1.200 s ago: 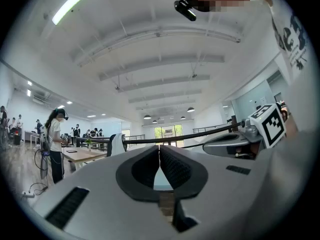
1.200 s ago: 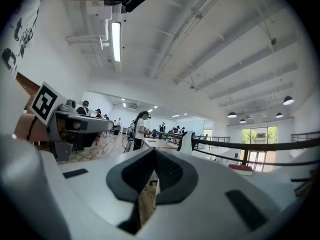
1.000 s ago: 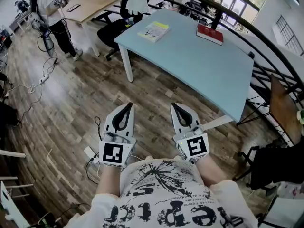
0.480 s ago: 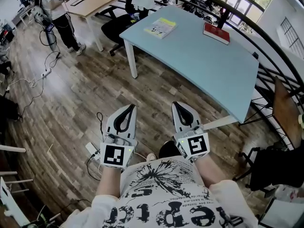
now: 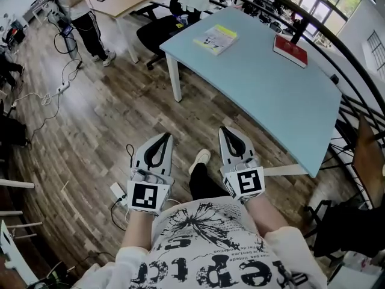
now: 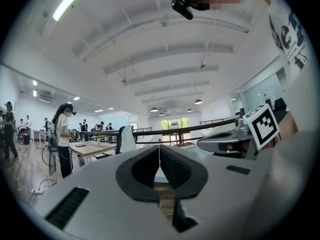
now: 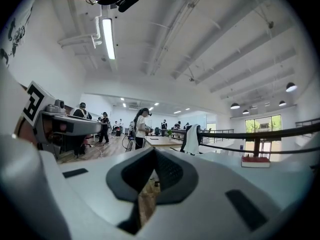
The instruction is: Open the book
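Change: table (image 5: 271, 95) lies nearer in the head view than a second ago, and a shoe (image 5: 200, 159) now shows in front; the person seems to be walking up, so the opening has not begun.
Left gripper (image 5: 164, 135): jaws pressed together, nothing between them, well apart from the table.
Pale book (image 5: 215, 39): closed, flat, yellow band on cover, near the table's far left corner.
Right gripper (image 5: 224, 130): jaws also together, empty.
Red book (image 5: 290, 50): closed, flat, at the far right edge; which book is meant is unclear.
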### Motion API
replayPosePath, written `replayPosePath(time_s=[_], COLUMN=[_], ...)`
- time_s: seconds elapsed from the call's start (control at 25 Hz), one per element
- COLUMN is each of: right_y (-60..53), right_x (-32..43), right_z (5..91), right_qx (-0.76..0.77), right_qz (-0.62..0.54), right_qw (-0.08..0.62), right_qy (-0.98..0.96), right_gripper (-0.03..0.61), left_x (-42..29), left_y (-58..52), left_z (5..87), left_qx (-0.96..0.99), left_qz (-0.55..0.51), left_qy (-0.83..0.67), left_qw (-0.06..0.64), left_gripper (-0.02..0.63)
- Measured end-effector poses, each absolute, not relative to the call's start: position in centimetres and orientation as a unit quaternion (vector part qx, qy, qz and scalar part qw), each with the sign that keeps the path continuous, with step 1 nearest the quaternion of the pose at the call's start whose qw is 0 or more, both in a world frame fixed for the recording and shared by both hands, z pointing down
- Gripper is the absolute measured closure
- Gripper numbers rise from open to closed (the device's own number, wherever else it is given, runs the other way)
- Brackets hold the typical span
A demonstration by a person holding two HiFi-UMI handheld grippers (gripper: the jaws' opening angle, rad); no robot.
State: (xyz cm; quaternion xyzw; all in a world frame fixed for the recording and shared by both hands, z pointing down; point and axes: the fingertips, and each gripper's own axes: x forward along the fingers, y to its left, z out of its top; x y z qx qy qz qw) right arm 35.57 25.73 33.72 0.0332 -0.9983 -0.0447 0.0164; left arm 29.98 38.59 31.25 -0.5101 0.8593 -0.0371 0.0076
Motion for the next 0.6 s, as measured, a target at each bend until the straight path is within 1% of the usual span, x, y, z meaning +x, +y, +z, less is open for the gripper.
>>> replayPosePath(time_s=[0.2, 0.6], right_y=[20.0, 4.7], right_x=[28.5, 14.9], right_z=[34.0, 32.9], right_qx=[0.04, 0.094], right_qz=[-0.044, -0.036], right_qw=[0.013, 0.011], right_qy=[-0.998, -0.995], right_gripper=[0.568, 0.569], left_x=[22.7, 7.7], left_y=[33.3, 18.5], left_z=[32.0, 31.1], left_qx=[-0.509, -0.542], left_qz=[-0.044, -0.055], left_qy=[0.86, 0.839], left_qw=[0.0, 0.007], left_gripper=[0.594, 0.594])
